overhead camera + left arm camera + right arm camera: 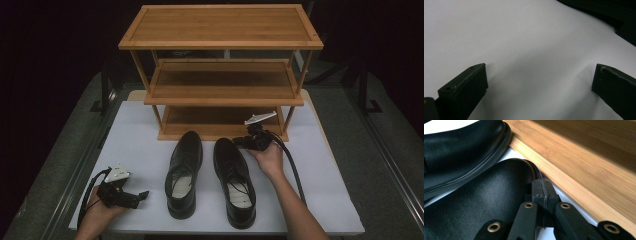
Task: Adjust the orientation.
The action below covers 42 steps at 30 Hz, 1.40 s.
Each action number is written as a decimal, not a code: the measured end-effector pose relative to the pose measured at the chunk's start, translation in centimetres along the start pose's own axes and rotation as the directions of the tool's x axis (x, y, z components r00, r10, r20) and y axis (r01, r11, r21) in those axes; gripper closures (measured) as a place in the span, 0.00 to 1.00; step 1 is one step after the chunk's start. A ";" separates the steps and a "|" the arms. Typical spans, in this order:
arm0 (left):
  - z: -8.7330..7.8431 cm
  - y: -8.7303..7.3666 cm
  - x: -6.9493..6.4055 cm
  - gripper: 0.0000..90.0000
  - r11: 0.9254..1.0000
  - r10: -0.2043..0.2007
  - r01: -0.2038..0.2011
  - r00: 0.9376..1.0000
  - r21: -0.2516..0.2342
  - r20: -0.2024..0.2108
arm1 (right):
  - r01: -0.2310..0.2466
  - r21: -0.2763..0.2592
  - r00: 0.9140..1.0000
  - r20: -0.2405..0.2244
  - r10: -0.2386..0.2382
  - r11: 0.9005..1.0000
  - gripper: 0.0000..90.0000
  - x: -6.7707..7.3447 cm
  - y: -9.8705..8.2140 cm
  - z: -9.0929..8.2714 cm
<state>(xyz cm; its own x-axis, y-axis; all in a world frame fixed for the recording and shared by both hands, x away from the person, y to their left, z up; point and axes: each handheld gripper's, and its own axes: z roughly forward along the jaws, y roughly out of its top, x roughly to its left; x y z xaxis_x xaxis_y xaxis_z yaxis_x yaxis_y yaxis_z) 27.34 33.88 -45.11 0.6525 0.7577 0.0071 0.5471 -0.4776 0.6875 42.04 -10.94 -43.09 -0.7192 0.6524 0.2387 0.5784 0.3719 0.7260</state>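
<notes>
**Right gripper closes in on the toe of the right-hand shoe**

Taking the pair of black shoes as the landmark, and going from the person's edge of the white table outward: nearest, to the left of the pair and well apart from it, the left gripper rests low by the table's front corner. Its fingers stand wide apart over bare table, with nothing between them.

The pair stands in the middle of the table, heels toward the person, toes toward the rack. The left shoe and the right shoe lie side by side, just apart.

At the far end of the right shoe, just beside its toe, is the right gripper. Its fingers are pressed together and hold nothing; their tip lies in the narrow gap between the toe and the rack's bottom board.

Beyond the toes stands the bamboo shoe rack, three shelves, all bare.

The step in hand looks like the approach to the right shoe, probably to shelve it. With the fingers together no grasp is possible, so the next move calls for spreading them and taking an edge, or nudging the shoe clear of the rack first.
</notes>
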 end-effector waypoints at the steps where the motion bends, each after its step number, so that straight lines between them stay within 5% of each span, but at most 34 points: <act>1: 0.0 0.0 0.0 0.00 1.000 0.000 0.000 1.000 0.000 0.000 | 0.001 0.001 1.000 -0.001 -0.001 1.000 1.00 0.1 0.1 0.2; 7: 0.0 0.0 0.0 0.00 1.000 0.000 0.000 1.000 0.000 0.001 | -0.001 -0.009 1.000 -0.012 0.001 1.000 1.00 0.4 0.2 -0.5; 15: 0.0 0.0 0.0 0.00 1.000 0.001 -0.001 1.000 -0.002 -0.002 | 0.017 -0.029 1.000 0.002 -0.016 0.999 0.83 1.9 -0.7 -5.3; 21: 0.0 0.0 0.0 0.00 1.000 -0.001 0.001 1.000 -0.005 -0.003 | 0.042 -0.070 0.999 0.007 -0.042 0.997 0.78 4.1 -1.8 -9.1; 27: 0.0 0.0 0.0 0.00 1.000 0.002 -0.002 1.000 -0.003 -0.003 | 0.072 -0.107 0.997 -0.029 -0.076 0.992 0.77 6.7 -2.9 -11.1; 37: 0.0 0.0 0.0 0.00 1.000 0.003 -0.003 1.000 -0.003 -0.004 | 0.129 -0.099 0.986 -0.094 -0.138 0.987 0.73 10.0 -3.2 -10.8; 42: 0.0 0.0 0.0 0.00 1.000 0.002 -0.002 1.000 -0.003 -0.003 | 0.152 -0.044 0.986 -0.063 -0.155 0.987 0.75 10.2 -3.6 -9.4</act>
<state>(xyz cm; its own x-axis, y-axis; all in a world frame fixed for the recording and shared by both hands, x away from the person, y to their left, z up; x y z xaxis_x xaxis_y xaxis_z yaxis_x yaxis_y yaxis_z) 27.31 33.86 -45.15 0.6521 0.7580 0.0112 0.5439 -0.4781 0.6896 28.97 -11.81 -37.21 -0.8227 0.5445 0.1636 0.4450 0.4375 0.7814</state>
